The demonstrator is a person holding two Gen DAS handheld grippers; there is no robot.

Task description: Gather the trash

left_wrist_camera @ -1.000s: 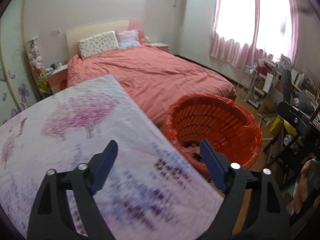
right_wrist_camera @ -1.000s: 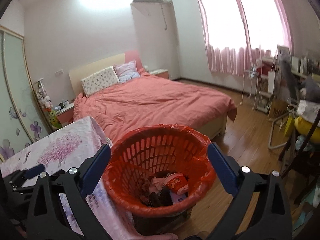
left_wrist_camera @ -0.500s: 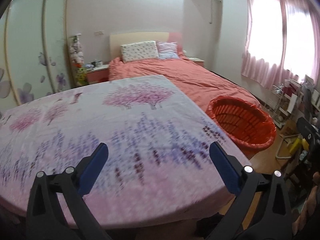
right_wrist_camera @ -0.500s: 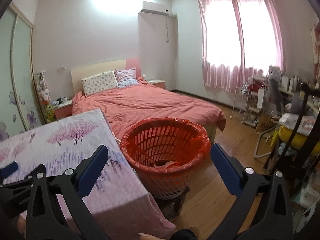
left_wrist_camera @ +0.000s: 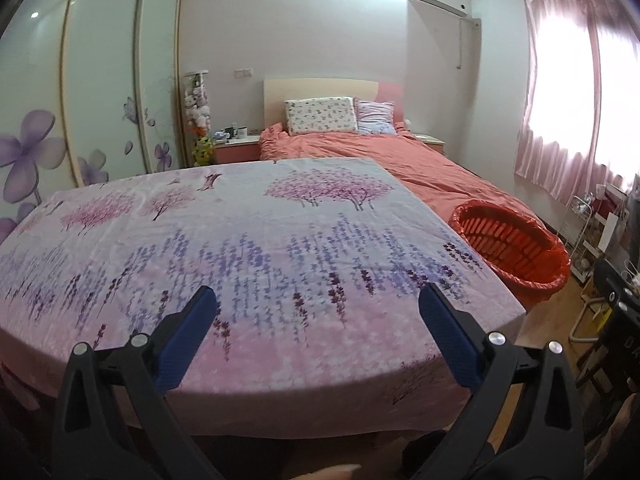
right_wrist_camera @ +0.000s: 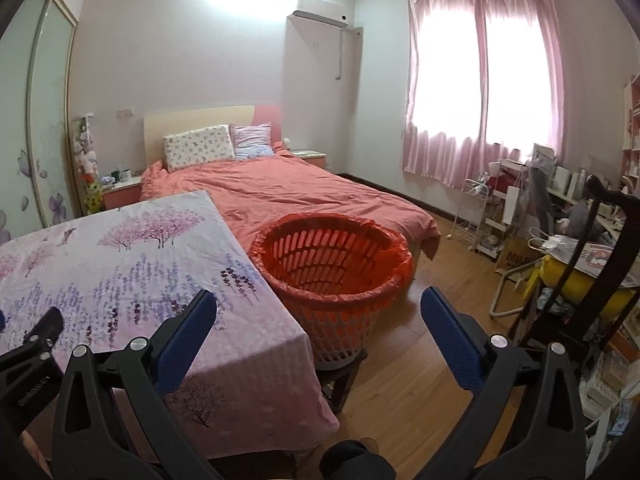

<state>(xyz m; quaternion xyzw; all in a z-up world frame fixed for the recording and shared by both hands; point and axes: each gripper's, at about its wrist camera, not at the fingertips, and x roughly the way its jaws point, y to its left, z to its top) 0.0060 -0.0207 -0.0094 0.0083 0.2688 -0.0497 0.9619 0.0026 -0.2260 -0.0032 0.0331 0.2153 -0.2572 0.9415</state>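
- I am holding my left tongs (left_wrist_camera: 316, 312) wide open above the near part of the table (left_wrist_camera: 248, 240); its jaws have just been opening and nothing is lying between the blue pads (left_wrist_camera: 188, 336).
- I am holding my right tongs (right_wrist_camera: 318, 312) wide open too, with nothing between the jaws; it is pointing toward the gap between the table corner and the basket.
- In the right wrist view, the black frame of the left tongs is showing at the lower left edge, over the table cloth.
- The table is wearing a cloth with pink trees and purple flowers, and I am seeing no object lying on the part that is in view.
- The orange basket (right_wrist_camera: 332, 264), lined with an orange bag, is standing just beside the right edge of the table, on a low dark stand on the wooden floor (right_wrist_camera: 420, 368). From this angle I cannot tell what is lying inside it.
- Behind the table and the basket, the bed (right_wrist_camera: 304, 188) with a salmon cover is carrying two pillows (right_wrist_camera: 200, 152) against the headboard.
- Pink curtains (right_wrist_camera: 480, 92) are hanging over the bright window on the right wall.
- A cluttered desk (right_wrist_camera: 576, 216) and a white wire rack are standing further right, well apart from the basket.
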